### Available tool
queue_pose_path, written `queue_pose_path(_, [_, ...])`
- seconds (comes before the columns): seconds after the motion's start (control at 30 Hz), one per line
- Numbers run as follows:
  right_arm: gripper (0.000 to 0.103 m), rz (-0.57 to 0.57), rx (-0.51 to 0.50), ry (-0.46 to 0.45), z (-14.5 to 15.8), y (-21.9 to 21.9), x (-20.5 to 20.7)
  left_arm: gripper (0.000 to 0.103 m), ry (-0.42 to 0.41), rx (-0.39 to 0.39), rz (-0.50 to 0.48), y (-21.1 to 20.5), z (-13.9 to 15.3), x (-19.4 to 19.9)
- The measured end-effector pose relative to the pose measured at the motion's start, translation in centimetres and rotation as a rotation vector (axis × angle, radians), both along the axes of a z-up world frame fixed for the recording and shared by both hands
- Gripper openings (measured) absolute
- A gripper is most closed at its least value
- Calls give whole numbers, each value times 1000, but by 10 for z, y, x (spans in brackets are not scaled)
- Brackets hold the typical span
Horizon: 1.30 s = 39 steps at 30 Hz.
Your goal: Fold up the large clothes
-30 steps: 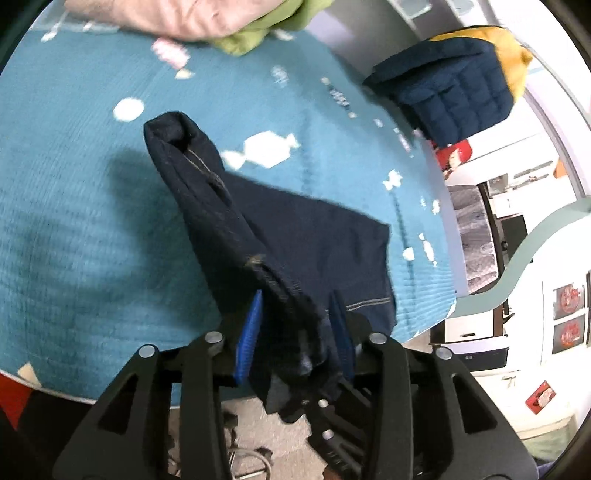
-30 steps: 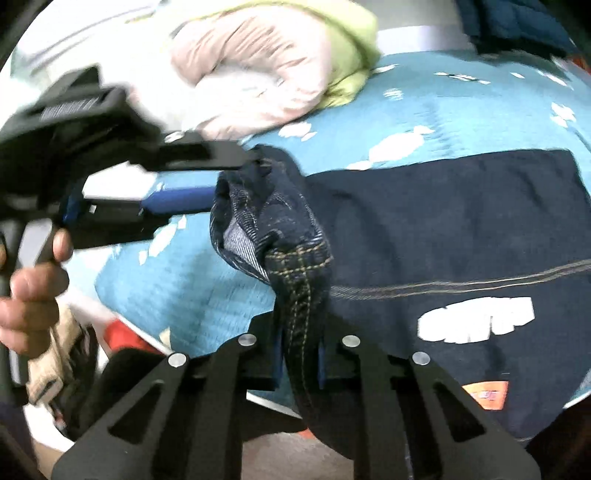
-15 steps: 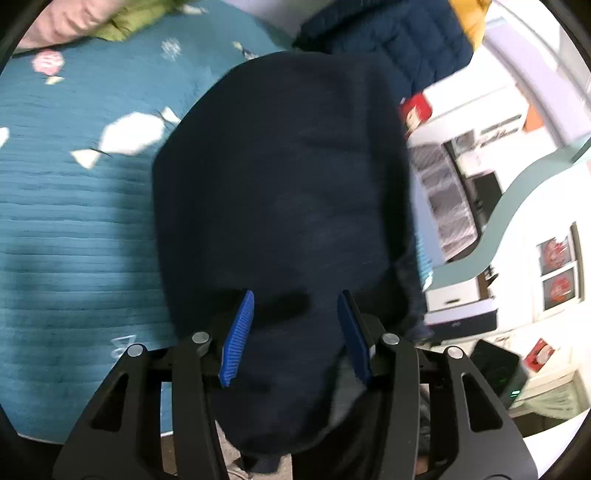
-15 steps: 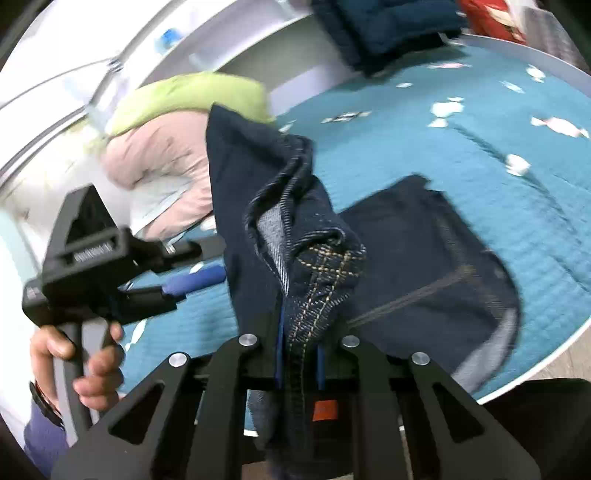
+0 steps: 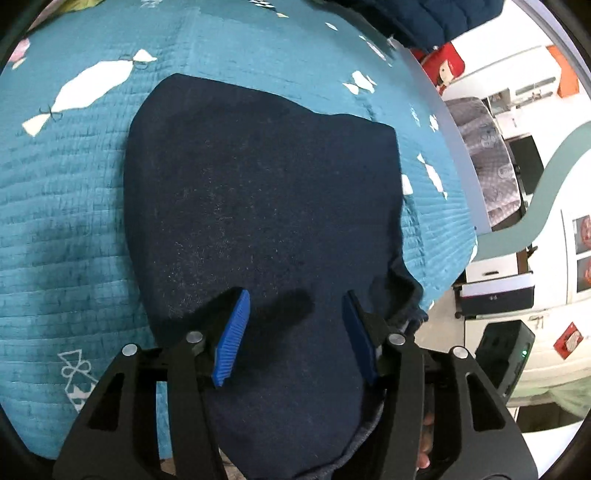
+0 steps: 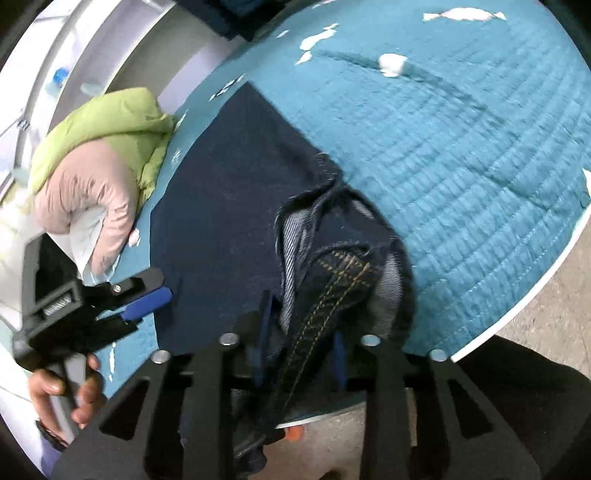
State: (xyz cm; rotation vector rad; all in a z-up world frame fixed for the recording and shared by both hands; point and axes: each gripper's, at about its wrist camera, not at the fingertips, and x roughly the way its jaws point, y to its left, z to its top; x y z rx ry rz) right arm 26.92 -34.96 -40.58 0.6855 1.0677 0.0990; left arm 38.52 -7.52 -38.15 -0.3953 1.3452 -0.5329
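Denim, dark navy, lies folded flat on a teal quilted cover patterned with white candy shapes; these are the jeans, spread across the near half of the bed with one end hanging over the near edge. In the left wrist view their long axis runs from the near edge away toward the far side, the far end squared off and pointing slightly right.

On the far left in the right wrist view sits a heap of padded coats, a lime green one on top of a pale pink one, just beside the left edge of the jeans. Nearer, the left gripper is held in a hand over that same left edge, its blue pads spread wide with nothing between them; from its own camera it hovers above the flat denim.

Further right, the right gripper is closed narrowly on a bunched thick seam of the jeans with tan stitching, at the near edge of the bed. The lighter inside of the fabric shows where it rumples up there.

At the far right in the left wrist view a quilted navy jacket lies at the far corner, with a red doll just below it.
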Motion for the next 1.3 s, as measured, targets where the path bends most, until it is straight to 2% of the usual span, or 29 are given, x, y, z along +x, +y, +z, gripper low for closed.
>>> queue_pose_path(0.03, [39,-9,-22,-4,4,-4,-3,53,0,1,-3,-1,0,1])
queue_pose_path(0.17, [42,-24,-117,-11,22,-16,-16,53,-2,17,-31,-5,2,5])
queue_pose_path(0.27, [42,-41,-201,-77,48,-21,-25,53,-6,-37,-68,-14,10,-2])
queue_pose_path(0.33, [42,-10,-210,-129,61,-18,-23,54,-2,-40,-93,-19,11,-10])
queue_pose_path(0.43, [42,69,-190,-139,61,0,-4,54,-13,-24,-119,-27,9,-17])
queue_pose_path(0.53, [42,120,-200,-22,34,12,13,54,-8,-36,-103,-24,11,-14])
queue_pose_path(0.63, [33,175,-262,124,-10,16,20,56,-17,-22,-75,-18,16,-3])
queue_pose_path(0.7, [31,191,-230,133,-28,13,19,56,-14,-24,-63,-16,17,5])
queue_pose_path(0.8, [31,201,-235,158,-26,13,23,55,-15,-13,-54,-16,19,19])
queue_pose_path(0.93, [32,191,-203,175,-14,7,25,56,-48,-18,-91,-26,30,29])
queue_pose_path(1.0, [34,169,-162,129,7,2,27,56,-67,-16,-117,-35,35,36])
queue_pose_path(1.1, [34,163,-168,49,34,-1,34,55,-77,-2,-153,-52,35,55])
queue_pose_path(1.2, [34,177,-193,20,40,1,61,55,-70,-10,-181,-68,31,76])
queue_pose_path(1.3, [34,213,-164,-15,36,9,93,55,-25,-26,-183,-78,17,98])
